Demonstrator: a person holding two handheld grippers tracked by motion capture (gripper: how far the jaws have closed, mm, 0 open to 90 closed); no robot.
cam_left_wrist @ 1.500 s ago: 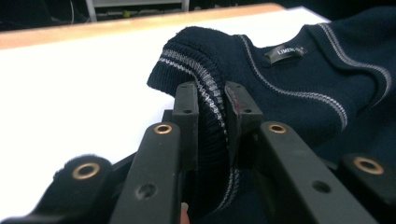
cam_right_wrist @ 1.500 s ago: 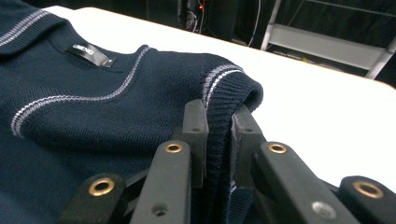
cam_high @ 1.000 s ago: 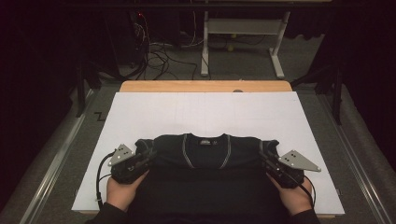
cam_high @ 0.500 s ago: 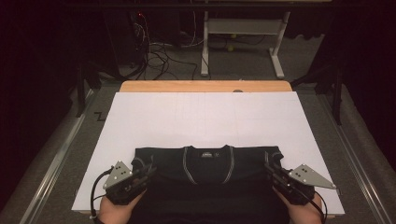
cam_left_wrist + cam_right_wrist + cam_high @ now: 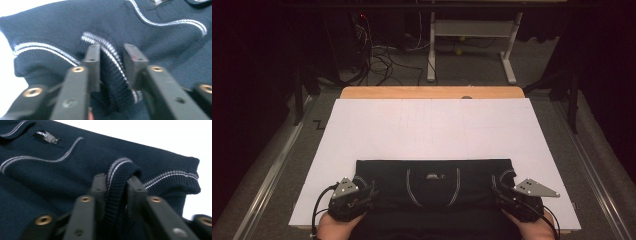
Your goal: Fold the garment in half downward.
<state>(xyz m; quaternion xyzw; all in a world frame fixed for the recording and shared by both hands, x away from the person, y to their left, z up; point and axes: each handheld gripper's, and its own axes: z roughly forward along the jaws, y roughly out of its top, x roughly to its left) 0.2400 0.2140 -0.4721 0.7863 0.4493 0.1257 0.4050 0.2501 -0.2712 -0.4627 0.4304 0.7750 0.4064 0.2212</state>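
A dark navy knitted sweater [image 5: 432,182] is laid folded at the near edge of the surface [image 5: 432,125], which is covered by a smooth white sheet, with a strip of bare wood seen at its far end. The knit is fine and matte, with ribbed cuffs [image 5: 115,67] edged in thin pale stripes. Curved pale piping is traced across the chest on both sides of the collar, where a small black label [image 5: 47,136] is sewn in; white capitals are printed on it, but they are too small to be read with certainty.

The left hand-held gripper [image 5: 371,191] is seen at the sweater's left end. A ribbed cuff fold is lodged between its flat black jaws, which have just been opening; a gap is visible beside one pad, so the fabric is no longer pinched. The right hand-held gripper [image 5: 498,192] is placed at the right end. Its jaws have likewise just been opening, with a striped cuff [image 5: 116,192] loosely between them.
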